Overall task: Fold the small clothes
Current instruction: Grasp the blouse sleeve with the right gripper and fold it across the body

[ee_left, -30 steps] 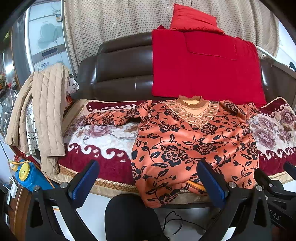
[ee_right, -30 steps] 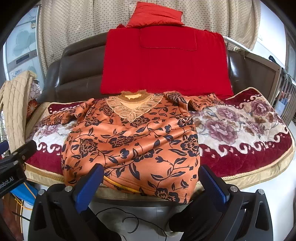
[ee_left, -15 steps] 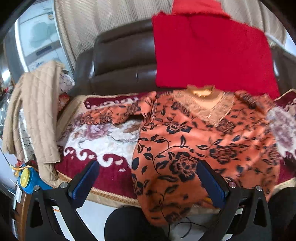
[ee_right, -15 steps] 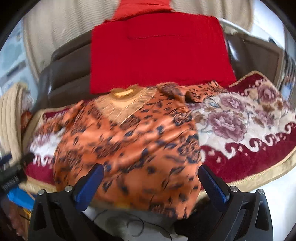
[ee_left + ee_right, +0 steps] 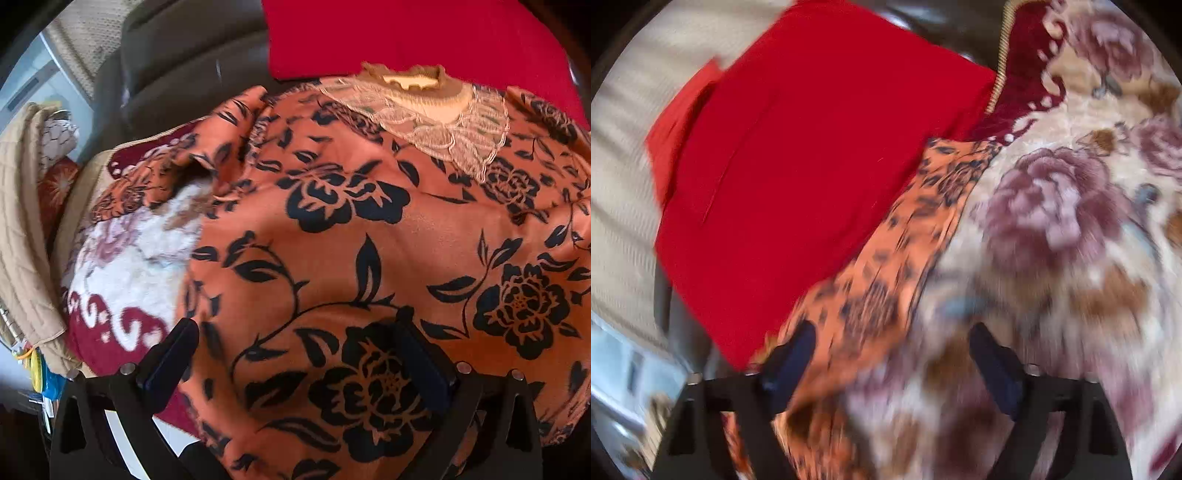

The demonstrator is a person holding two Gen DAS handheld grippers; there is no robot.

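Both of my hand-held grippers hang over the sofa; my left hand-held gripper [image 5: 295,354] stands wide open above the lower left part of the orange blouse [image 5: 369,240], holding nothing; my right hand-held gripper [image 5: 894,358] is closing, jaws still apart, with the blouse's sleeve [image 5: 905,240] running between them, pads not pressing it; that view is blurred. Largest, the flowered blanket [image 5: 1071,221] covers the seat; a red cushion [image 5: 406,33] leans behind; the blouse, orange with black roses and a lace collar [image 5: 443,122], lies spread flat on the blanket, collar towards the backrest, hem towards me.
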